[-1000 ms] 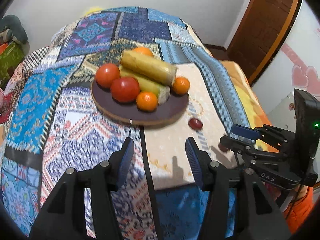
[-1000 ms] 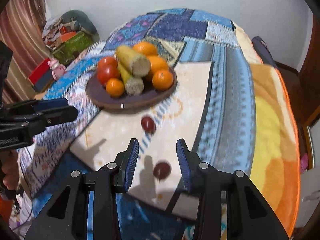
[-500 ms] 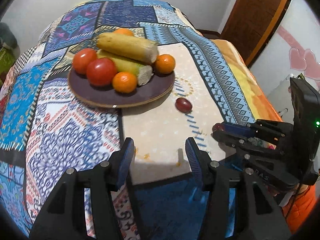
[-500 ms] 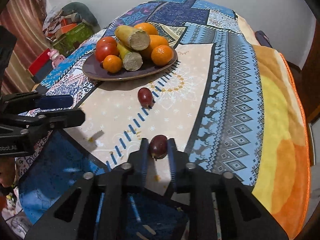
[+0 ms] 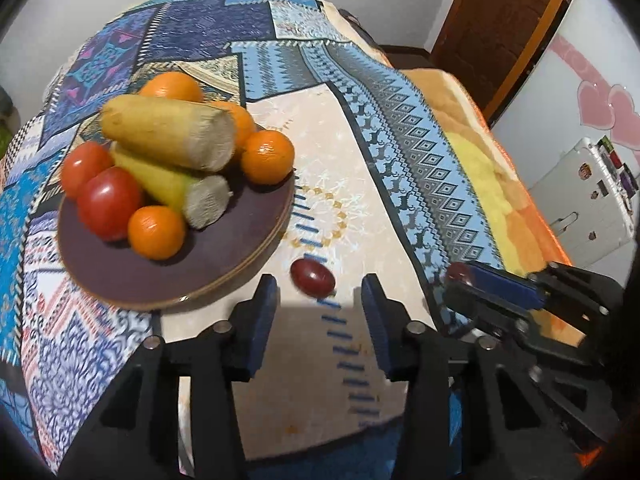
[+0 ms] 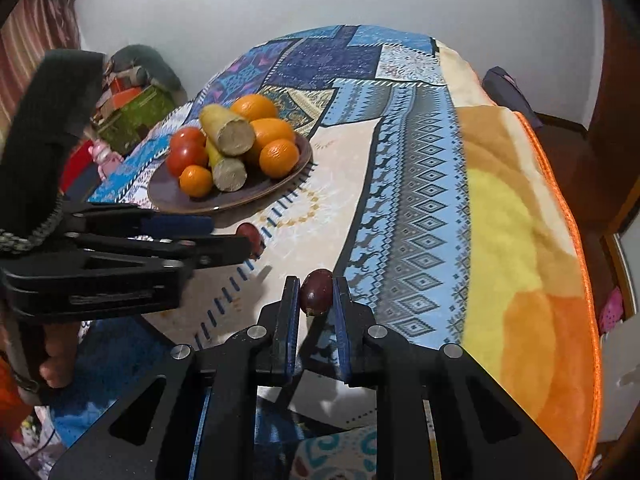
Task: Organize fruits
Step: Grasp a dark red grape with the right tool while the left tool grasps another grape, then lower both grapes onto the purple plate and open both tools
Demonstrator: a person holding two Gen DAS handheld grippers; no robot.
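The right gripper (image 6: pixel 316 294) is level and low over the bed, pointing toward the far wall, its two blue-padded fingers closed against the sides of a dark red fruit (image 6: pixel 316 292) held clear of the patterned blanket (image 6: pixel 416 208). In the left wrist view the same gripper (image 5: pixel 460 276) reaches in from the right edge, and the held fruit shows only as a blurred dark lump at its tip.

The left gripper (image 5: pixel 318 312) hangs a little above the blanket, fingers spread wide, with nothing between them. A second dark red fruit (image 5: pixel 312 278) lies on the cream panel just ahead of that gap, apart from both pads; whether the fingertips already flank it is hard to judge through the fisheye.

Just beyond and to the left of this fruit sits the brown plate (image 5: pixel 120 276), its near rim close to the left finger. It carries two tomatoes (image 5: pixel 108 202), several oranges (image 5: pixel 267 157) and two stacked yellow cut stalks (image 5: pixel 168 132), heaped toward the plate's far side, leaving a bare strip along the front.

To the right of the loose fruit the cream panel and the blue diamond band run open toward the orange blanket edge (image 6: pixel 576 240). Near the grippers the cream panel ends at a darker blue patch.
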